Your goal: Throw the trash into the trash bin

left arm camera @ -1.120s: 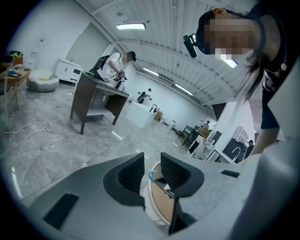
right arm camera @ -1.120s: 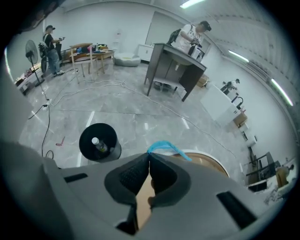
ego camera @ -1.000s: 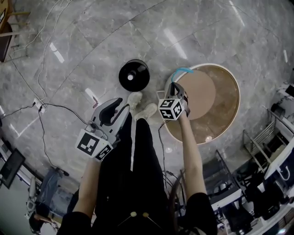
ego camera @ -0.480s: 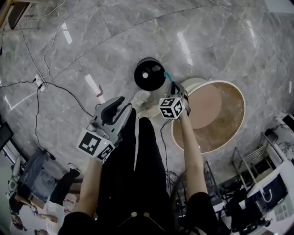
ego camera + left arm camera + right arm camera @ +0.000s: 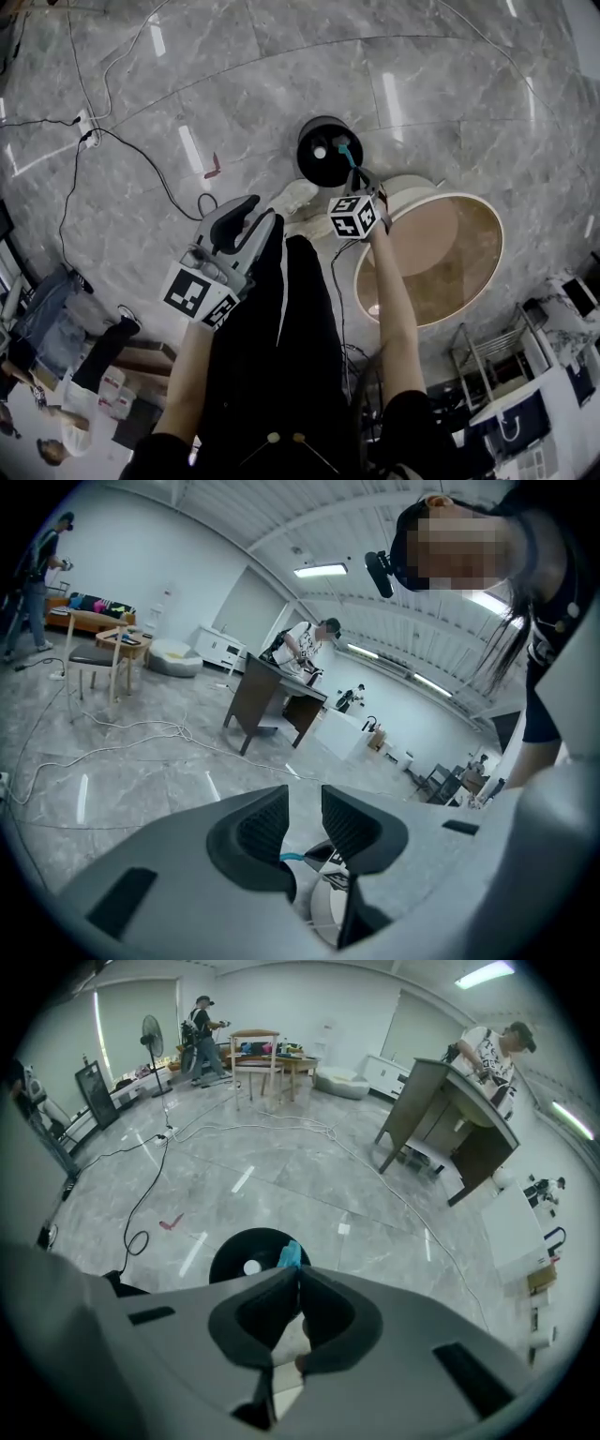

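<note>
- Head view: the person stands on a grey marble floor (image 5: 450, 84) in black trousers (image 5: 281, 366), with white shoes (image 5: 292, 195) showing just below the bin.
- The right gripper (image 5: 356, 172) points steeply down and holds a teal scrap of trash (image 5: 348, 150). The scrap shows against the right-hand part of the open black trash bin (image 5: 319, 155).
- The left gripper (image 5: 258, 210) hangs in front of the person's left leg, apart from the bin, with its marker cube nearest the camera.
- A round table (image 5: 441, 272) with a brown top and pale rim stands just beside the bin, under the right forearm. A small red scrap (image 5: 214, 167) lies on the floor to the left of the bin, well apart from it.
- Left gripper view: the jaws stand apart with a clear gap. No pad touches anything, so this gripper is empty.
- Through the gap, the teal scrap and part of the right gripper are visible beyond. Farther off are a dark desk (image 5: 267, 700) with a person (image 5: 305, 647) bent over it, a wooden chair (image 5: 98, 658) and white cables (image 5: 141, 729) trailing over the floor.
- Right gripper view: the jaws are pressed together on the teal scrap, which sticks out past the tips.
- The scrap lies over the bin's right rim as seen here. A pale disc shows inside the bin.
- A standing fan (image 5: 150, 1030) is at the far left of the room.
</note>
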Demonstrator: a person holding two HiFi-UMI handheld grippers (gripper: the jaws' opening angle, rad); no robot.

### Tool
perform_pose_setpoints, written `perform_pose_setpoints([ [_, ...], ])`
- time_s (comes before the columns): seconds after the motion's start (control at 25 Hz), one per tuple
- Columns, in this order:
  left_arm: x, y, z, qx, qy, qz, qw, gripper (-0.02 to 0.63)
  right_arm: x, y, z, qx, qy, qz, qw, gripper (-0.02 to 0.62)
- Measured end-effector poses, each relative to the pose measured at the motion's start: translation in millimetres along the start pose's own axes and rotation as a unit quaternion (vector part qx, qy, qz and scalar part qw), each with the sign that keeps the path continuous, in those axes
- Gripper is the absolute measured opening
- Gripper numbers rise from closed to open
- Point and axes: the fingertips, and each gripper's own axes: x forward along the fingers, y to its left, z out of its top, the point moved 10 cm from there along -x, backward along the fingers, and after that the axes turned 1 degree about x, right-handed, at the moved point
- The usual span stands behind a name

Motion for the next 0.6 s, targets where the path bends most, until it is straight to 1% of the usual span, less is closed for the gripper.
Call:
perform_pose_setpoints([
  [0.08, -3.8, 5.5, -0.7, -0.004, -0.002, 0.005, 1.0000, 0.112, 5.1, 6.4, 4.7, -0.009, 0.007, 0.017, 1.000, 0.026],
  [0.16, -7.1, 8.5, -2.0, -0.009, -0.004, 0.011, 0.9999, 0.112, 8.4, 11.4, 8.5, -0.011, 0.017, 0.044, 0.999, 0.110],
  [0.2, -8.4, 9.2, -2.8, -0.011, -0.005, 0.013, 0.9998, 0.112, 9.3, 12.8, 10.2, -0.010, 0.021, 0.054, 0.998, 0.141],
  [0.28, -10.1, 9.7, -4.4, -0.014, -0.006, 0.017, 0.9998, 0.112, 9.9, 14.0, 12.6, -0.008, 0.022, 0.060, 0.998, 0.132],
  [0.44, -11.6, 10.3, -5.2, -0.016, -0.010, 0.014, 0.9997, 0.112, 8.6, 15.6, 14.2, -0.014, 0.018, 0.055, 0.998, 0.121],
  [0.6, -10.5, 12.0, -0.1, -0.012, -0.010, 0.006, 0.9999, 0.112, 2.0, 13.8, 18.9, -0.003, 0.014, 0.050, 0.999, 0.120],
])
